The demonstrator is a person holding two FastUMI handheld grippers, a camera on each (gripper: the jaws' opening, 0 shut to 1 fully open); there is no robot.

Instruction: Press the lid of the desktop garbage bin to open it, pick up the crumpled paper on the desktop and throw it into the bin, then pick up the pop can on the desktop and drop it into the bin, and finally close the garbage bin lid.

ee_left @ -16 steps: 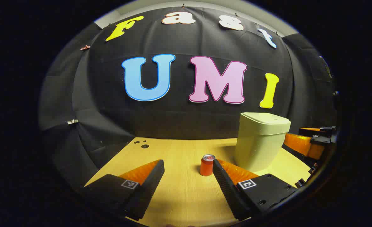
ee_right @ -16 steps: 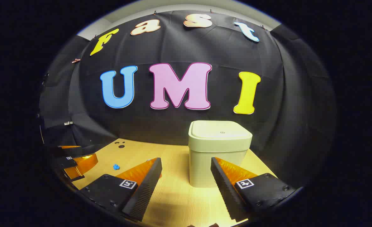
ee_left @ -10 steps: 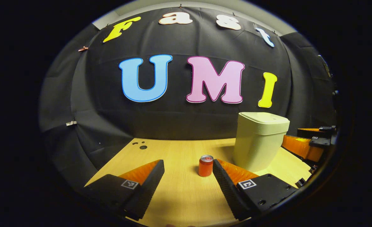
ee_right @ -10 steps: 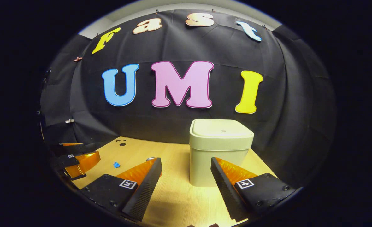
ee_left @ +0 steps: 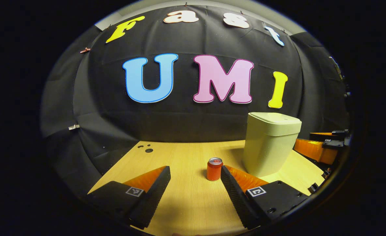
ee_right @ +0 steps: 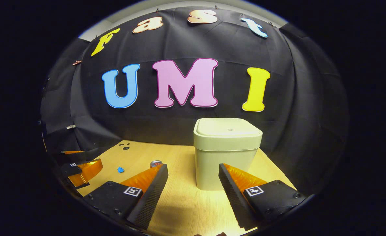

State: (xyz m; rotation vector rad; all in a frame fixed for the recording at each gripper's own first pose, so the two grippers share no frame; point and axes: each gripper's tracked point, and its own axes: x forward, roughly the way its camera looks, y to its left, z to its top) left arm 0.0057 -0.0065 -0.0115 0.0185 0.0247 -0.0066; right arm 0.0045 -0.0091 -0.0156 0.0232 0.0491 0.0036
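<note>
Both of my grippers hover over the wooden desktop (ee_left: 186, 200), jaws spread wide and nothing between them. In the left gripper view, my left gripper (ee_left: 195, 170) points toward the pop can (ee_left: 214, 169), which stands upright at about one o'clock from the gap, just beside my right-hand fingertip and apart from it. The garbage bin (ee_left: 270, 145) stands at two o'clock, lid (ee_left: 275, 119) down, and my right gripper (ee_left: 323, 147) shows at three o'clock beyond it.

In the right gripper view, my right gripper (ee_right: 193, 168) faces the bin (ee_right: 226, 153) at roughly one o'clock, its flat lid (ee_right: 228, 127) shut. The can's top (ee_right: 156, 163) peeks over my left-hand finger at eleven o'clock. A small blue crumpled paper (ee_right: 120, 169) lies on the desktop at ten o'clock, between the can and my left gripper (ee_right: 81, 170) at nine.
</note>
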